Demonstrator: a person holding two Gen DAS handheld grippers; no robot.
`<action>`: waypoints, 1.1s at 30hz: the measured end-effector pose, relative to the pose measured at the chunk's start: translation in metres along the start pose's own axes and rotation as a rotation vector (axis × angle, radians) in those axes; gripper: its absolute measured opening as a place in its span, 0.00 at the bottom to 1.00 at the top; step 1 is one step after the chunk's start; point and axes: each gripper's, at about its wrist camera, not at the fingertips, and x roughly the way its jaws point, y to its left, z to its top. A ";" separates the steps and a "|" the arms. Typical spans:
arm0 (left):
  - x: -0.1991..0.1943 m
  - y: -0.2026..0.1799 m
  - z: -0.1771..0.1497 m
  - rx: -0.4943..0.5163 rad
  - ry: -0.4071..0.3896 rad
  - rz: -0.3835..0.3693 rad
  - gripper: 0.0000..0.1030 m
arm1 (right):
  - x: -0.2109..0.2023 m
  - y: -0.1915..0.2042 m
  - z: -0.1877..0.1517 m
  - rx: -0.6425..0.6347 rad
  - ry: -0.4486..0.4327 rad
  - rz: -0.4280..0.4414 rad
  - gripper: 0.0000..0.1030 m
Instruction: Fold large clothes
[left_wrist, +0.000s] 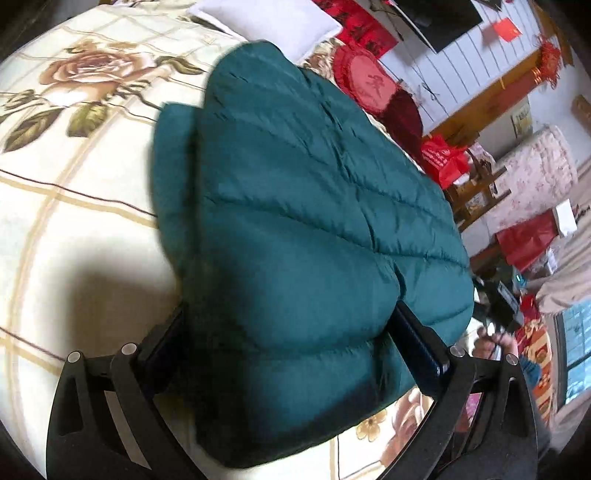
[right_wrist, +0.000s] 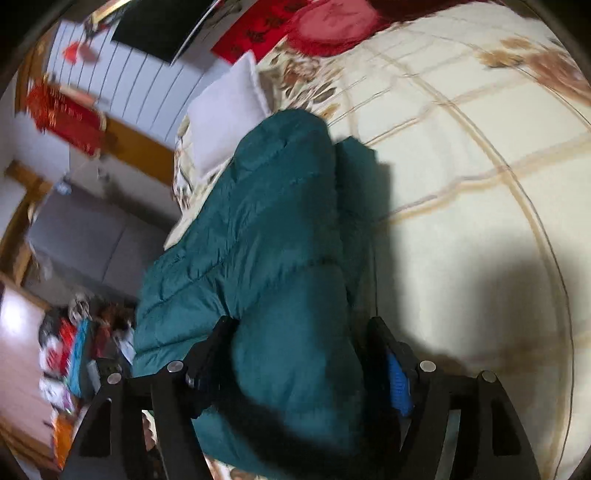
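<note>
While both views tilt and blur, grips read clear. Left gripper (left_wrist: 288, 328) clamped on thick near edge of teal puffer jacket (left_wrist: 295, 206), fingers wide apart (bulky padding between them). Right gripper (right_wrist: 299, 332) same, pinching fat quilted fold of jacket (right_wrist: 266, 236). Jacket stretches away over floral bedspread (left_wrist: 74, 206), far end just beside white pillow (left_wrist: 273, 22). Beyond: red round cushion (left_wrist: 364, 83), red banner (right_wrist: 255, 33), white slatted wall (left_wrist: 458, 59).
</note>
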 end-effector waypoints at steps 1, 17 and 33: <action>-0.006 0.002 0.002 -0.007 -0.016 -0.004 0.98 | -0.010 0.004 -0.003 -0.006 -0.029 -0.025 0.68; -0.023 0.009 -0.004 -0.055 -0.027 0.034 0.86 | -0.038 0.064 -0.052 -0.239 0.033 -0.261 0.66; 0.001 -0.095 0.099 0.169 -0.235 0.325 0.86 | -0.008 0.173 -0.020 -0.486 -0.230 -0.564 0.66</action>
